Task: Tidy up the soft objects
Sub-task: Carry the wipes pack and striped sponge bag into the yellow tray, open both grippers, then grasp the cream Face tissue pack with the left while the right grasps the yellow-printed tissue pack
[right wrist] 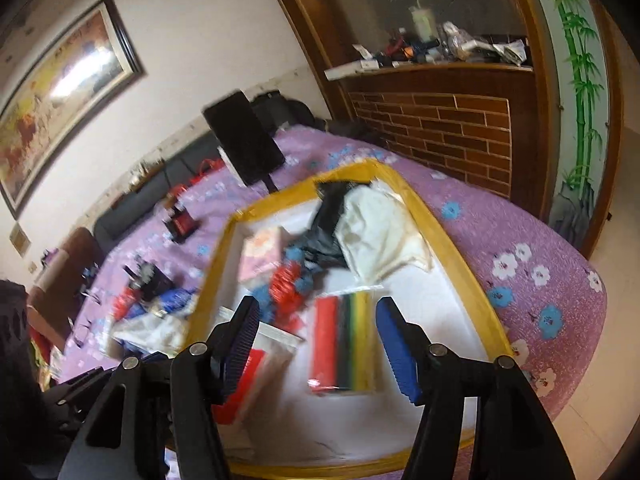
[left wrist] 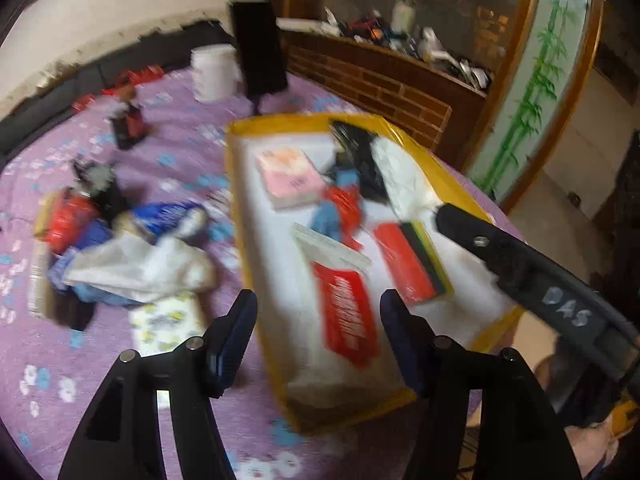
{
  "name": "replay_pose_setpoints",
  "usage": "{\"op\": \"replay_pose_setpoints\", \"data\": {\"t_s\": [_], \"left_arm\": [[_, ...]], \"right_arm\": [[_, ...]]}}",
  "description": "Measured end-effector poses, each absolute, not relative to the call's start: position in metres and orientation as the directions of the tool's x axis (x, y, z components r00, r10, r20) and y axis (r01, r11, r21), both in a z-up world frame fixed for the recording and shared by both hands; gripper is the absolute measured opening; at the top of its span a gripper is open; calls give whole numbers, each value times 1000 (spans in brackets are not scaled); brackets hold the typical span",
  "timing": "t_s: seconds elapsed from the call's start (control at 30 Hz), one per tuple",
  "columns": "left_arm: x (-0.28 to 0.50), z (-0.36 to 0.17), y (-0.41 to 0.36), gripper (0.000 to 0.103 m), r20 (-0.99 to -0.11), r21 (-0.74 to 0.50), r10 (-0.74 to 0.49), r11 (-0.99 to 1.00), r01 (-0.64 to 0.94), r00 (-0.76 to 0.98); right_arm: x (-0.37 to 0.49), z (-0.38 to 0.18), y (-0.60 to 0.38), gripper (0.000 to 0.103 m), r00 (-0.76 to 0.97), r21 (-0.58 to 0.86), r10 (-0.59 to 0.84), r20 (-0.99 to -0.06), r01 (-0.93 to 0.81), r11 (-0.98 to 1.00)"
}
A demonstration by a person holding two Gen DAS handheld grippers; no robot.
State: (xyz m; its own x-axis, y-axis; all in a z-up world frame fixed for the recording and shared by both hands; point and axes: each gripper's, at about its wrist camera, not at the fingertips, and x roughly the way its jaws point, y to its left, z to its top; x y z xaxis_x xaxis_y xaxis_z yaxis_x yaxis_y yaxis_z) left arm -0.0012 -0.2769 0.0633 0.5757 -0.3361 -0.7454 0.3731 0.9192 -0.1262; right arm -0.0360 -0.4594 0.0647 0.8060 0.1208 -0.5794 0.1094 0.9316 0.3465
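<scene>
— What colours lie in front of my claws?
— A purple cloth (right wrist: pixel 472 216) with white and blue flowers, a yellow-rimmed tray (right wrist: pixel 424 204) with a white floor, a red packet (left wrist: pixel 348 316), and a red-black-green-yellow striped pack (right wrist: pixel 344 344).

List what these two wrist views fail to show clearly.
- Print on the red packet, left wrist view: smeared by motion blur.
- Heap of bags beside the yellow-rimmed box, left wrist view: blurred and overlapping, single items cannot be told apart.
- Box's near edge, right wrist view: hidden behind the right gripper.
- Clutter on the wooden ledge, right wrist view: too small to identify.
</scene>
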Motion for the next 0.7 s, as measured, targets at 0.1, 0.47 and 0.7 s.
{"op": "replay_pose_setpoints", "data": {"t_s": [0.1,0.47,0.7], "left_arm": [[-6,74,-255,63,-711,-109,-314,933,343,629],[-8,115,-117,63,-629,-107,-156,988,114,762],[-17,138,-52,68,-601,-123,-101,992,33,793]], "right_arm": [[-44,80,-450,65,834,346,132,-536,75,935],[-62,132,-376,65,854,348,329,-403,-189,918],[-63,148,-302,71,708,343,551,-443,-434,833]]}}
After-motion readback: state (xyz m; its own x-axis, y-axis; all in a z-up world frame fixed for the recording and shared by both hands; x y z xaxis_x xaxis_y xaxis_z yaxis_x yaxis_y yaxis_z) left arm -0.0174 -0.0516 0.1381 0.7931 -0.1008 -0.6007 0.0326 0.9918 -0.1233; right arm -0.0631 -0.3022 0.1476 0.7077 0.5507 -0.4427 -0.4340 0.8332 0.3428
